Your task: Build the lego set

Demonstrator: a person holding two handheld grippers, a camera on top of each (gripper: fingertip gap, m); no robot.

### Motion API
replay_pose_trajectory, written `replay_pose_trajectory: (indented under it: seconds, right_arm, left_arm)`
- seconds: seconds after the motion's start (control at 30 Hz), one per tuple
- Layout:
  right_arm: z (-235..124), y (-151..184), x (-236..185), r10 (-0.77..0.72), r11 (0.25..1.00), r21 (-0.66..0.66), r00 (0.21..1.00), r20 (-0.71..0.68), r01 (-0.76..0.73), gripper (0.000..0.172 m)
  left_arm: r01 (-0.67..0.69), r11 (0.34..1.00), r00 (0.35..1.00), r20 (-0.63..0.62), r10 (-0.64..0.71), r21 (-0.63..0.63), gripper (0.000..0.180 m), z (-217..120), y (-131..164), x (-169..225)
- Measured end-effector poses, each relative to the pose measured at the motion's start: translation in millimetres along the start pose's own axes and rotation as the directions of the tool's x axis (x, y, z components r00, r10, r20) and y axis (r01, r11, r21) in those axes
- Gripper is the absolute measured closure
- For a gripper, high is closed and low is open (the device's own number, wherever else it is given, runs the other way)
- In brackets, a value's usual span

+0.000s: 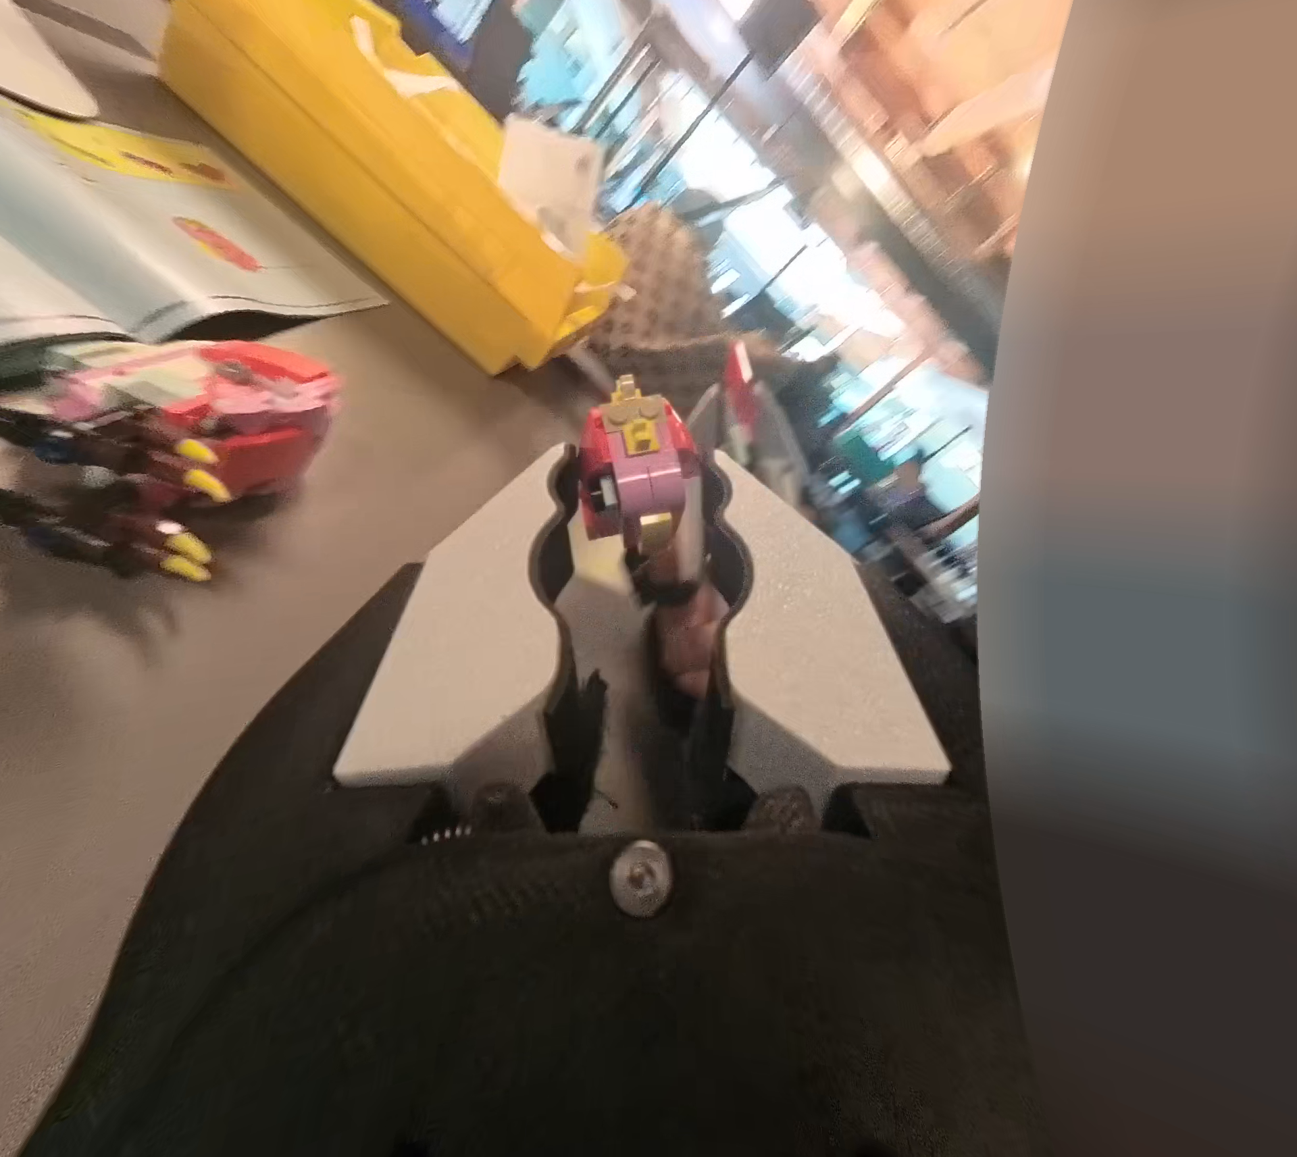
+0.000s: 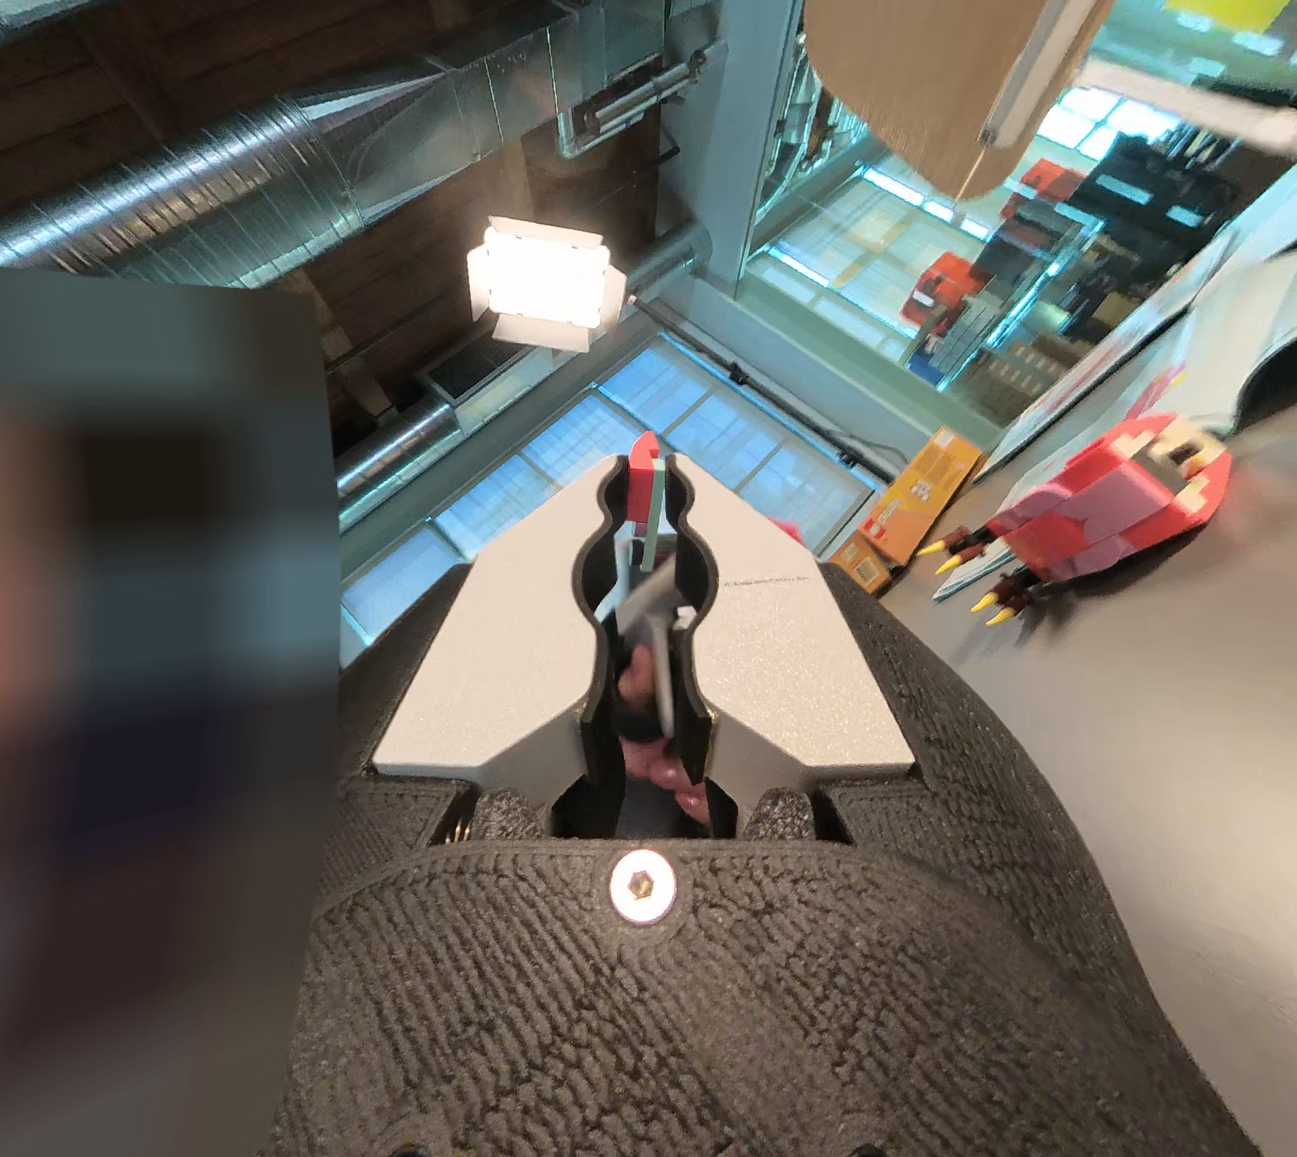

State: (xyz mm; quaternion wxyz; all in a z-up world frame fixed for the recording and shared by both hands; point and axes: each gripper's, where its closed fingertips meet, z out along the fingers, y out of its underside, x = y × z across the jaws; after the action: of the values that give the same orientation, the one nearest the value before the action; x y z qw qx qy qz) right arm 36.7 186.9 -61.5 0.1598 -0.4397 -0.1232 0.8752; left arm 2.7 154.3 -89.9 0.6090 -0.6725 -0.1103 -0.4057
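Left gripper (image 1: 635, 478) is clamped on a small pink-and-red brick piece (image 1: 635, 474) with tan and yellow studs, lifted above the grey table (image 1: 393, 421). Right gripper (image 2: 649, 485) pinches a thin red-and-pale-green brick piece (image 2: 646, 485), tilted up toward the ceiling lamp (image 2: 544, 281). On that table, left of the left gripper: the red-pink clawed brick model (image 1: 210, 421), with a booklet (image 1: 140, 239) and yellow box (image 1: 351, 141) beyond it.

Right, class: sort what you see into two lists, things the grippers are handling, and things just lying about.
Being handled:
- pink and red brick assembly, in the left gripper
- red and pale green piece, in the right gripper

Lying about:
- red clawed brick model
- yellow box
- open booklet
- orange box
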Motion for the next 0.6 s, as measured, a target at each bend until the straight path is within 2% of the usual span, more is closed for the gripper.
replay_pose_trajectory:
  seconds: [0.07, 0.1, 0.17, 0.2, 0.4, 0.57, 0.6]
  right_arm:
    - [-4, -9, 0, -0.033, 0.999, 0.026, 0.999, -0.015, 0.033, 0.163]
    - [-7, -14, 0, -0.049, 0.998, 0.041, 0.999, -0.024, 0.05, 0.163]
    - [-12, -23, 1, -0.067, 0.995, 0.07, 0.997, -0.04, 0.07, 0.163]
    - [-13, -26, 1, -0.068, 0.994, 0.08, 0.997, -0.043, 0.071, 0.163]
    - [-15, -29, 2, -0.067, 0.993, 0.091, 0.996, -0.05, 0.072, 0.163]
    - [-16, -30, 3, -0.057, 0.993, 0.102, 0.997, -0.048, 0.062, 0.163]
    - [-16, -30, 3, -0.056, 0.993, 0.102, 0.997, -0.048, 0.061, 0.163]
  left_arm:
    - [-0.18, 0.97, 0.969, 0.139, 0.204, -0.164, 0.147, 0, 13, -15]
    - [-0.274, 0.926, 0.923, 0.201, 0.33, -0.261, 0.146, -1, 18, -24]
    - [-0.383, 0.818, 0.829, 0.23, 0.509, -0.43, 0.146, -2, 29, -33]
    - [-0.393, 0.777, 0.811, 0.213, 0.545, -0.492, 0.146, -1, 36, -34]
    - [-0.293, 0.618, 0.793, 0.176, 0.584, -0.729, 0.146, -5, 66, -54]
    - [-0.239, 0.594, 0.817, 0.172, 0.551, -0.768, 0.146, -4, 70, -53]
    - [-0.223, 0.585, 0.827, 0.166, 0.537, -0.78, 0.137, -6, 71, -52]
